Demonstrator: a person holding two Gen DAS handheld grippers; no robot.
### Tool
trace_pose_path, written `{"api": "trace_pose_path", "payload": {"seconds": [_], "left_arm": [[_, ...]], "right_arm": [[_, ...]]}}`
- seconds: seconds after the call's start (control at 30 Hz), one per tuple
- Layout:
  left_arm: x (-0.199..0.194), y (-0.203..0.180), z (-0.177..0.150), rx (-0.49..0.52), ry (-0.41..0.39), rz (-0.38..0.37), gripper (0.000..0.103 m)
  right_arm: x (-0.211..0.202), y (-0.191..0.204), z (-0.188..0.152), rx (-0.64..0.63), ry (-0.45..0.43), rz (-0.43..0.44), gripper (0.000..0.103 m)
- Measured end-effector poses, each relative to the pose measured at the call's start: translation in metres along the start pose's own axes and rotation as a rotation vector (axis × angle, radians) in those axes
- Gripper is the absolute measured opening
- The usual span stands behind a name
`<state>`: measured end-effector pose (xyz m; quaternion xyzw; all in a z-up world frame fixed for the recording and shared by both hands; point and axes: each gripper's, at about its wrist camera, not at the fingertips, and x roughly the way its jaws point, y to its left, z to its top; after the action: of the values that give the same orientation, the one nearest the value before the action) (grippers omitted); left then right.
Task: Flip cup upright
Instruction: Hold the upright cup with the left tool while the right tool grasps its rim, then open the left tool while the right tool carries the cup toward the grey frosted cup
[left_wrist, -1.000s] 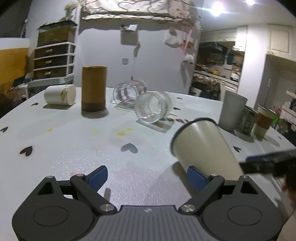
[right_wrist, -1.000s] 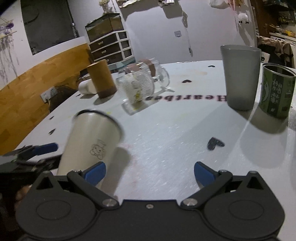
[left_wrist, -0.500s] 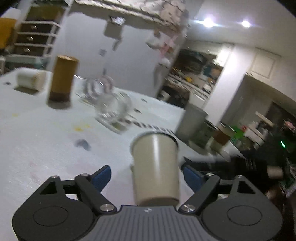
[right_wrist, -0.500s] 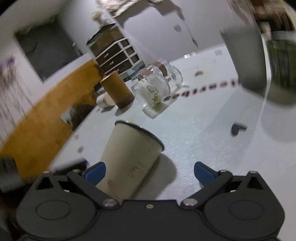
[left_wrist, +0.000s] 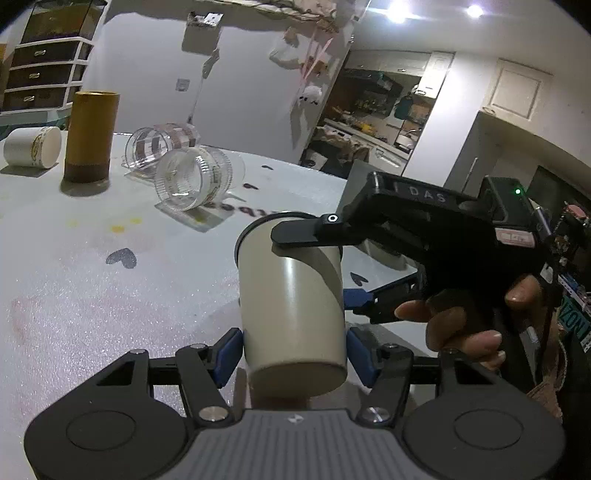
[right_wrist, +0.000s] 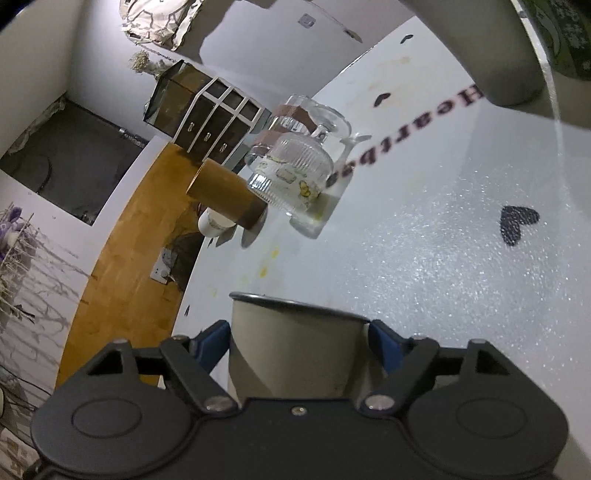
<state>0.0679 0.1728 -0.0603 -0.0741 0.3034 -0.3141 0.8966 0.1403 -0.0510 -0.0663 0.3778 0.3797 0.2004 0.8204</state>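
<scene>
Gripping from both sides, the two tools share one cream cup (left_wrist: 291, 306): the left gripper (left_wrist: 294, 349) has its blue pads (left_wrist: 229, 352) pressed against the cup's narrow base end, one on each flank, and the base faces that camera while the dark rim points away toward the middle of the table (left_wrist: 74, 288). The right gripper (right_wrist: 298, 341), held in a hand (left_wrist: 465, 325) seen from the left wrist, comes in from the cup's right; one black finger lies across the upper wall near the rim and its partner shows just past the cup's far flank. From the right wrist view its blue pads (right_wrist: 212, 341) pinch the cup just below the rim, so both tools are closed on it. The cup is tipped, mouth slanting up and away, and whether its base touches the table I cannot tell. Farther on, a black heart print (left_wrist: 122, 257) marks the white top. Beyond that two clear glass mugs (left_wrist: 195, 177) lie on their sides, close together. Left of them a tall brown cylinder (left_wrist: 91, 136) stands upright, with a white cup (left_wrist: 33, 146) on its side just past it. A grey tumbler (right_wrist: 480, 48) stands well off to the right, near the table edge.
</scene>
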Motion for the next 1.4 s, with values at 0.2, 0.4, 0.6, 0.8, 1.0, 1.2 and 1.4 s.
{"api": "trace_pose_path", "payload": {"seconds": [0.2, 0.4, 0.6, 0.8, 1.0, 1.2, 1.4], "left_arm": [[-0.006, -0.017, -0.013, 0.138, -0.083, 0.028, 0.062], [-0.008, -0.035, -0.03, 0.266, -0.135, 0.074, 0.062], [-0.006, -0.045, -0.043, 0.326, -0.146, 0.099, 0.062], [-0.003, -0.047, -0.048, 0.335, -0.141, 0.103, 0.061], [0.0, -0.041, -0.046, 0.3, -0.123, 0.127, 0.07], [-0.009, -0.037, -0.046, 0.273, -0.166, 0.151, 0.077], [-0.01, -0.031, -0.046, 0.242, -0.161, 0.166, 0.077]], "right_arm": [[-0.03, 0.045, -0.02, -0.276, -0.099, -0.05, 0.075], [-0.057, 0.083, -0.053, -0.543, -0.144, -0.145, 0.073], [-0.072, 0.096, -0.078, -0.656, -0.135, -0.193, 0.075], [-0.062, 0.106, -0.091, -0.77, -0.177, -0.249, 0.079], [-0.048, 0.105, -0.094, -0.853, -0.205, -0.273, 0.077], [-0.038, 0.1, -0.066, -0.859, -0.272, -0.358, 0.077], [-0.022, 0.085, -0.003, -0.756, -0.391, -0.446, 0.077]]}}
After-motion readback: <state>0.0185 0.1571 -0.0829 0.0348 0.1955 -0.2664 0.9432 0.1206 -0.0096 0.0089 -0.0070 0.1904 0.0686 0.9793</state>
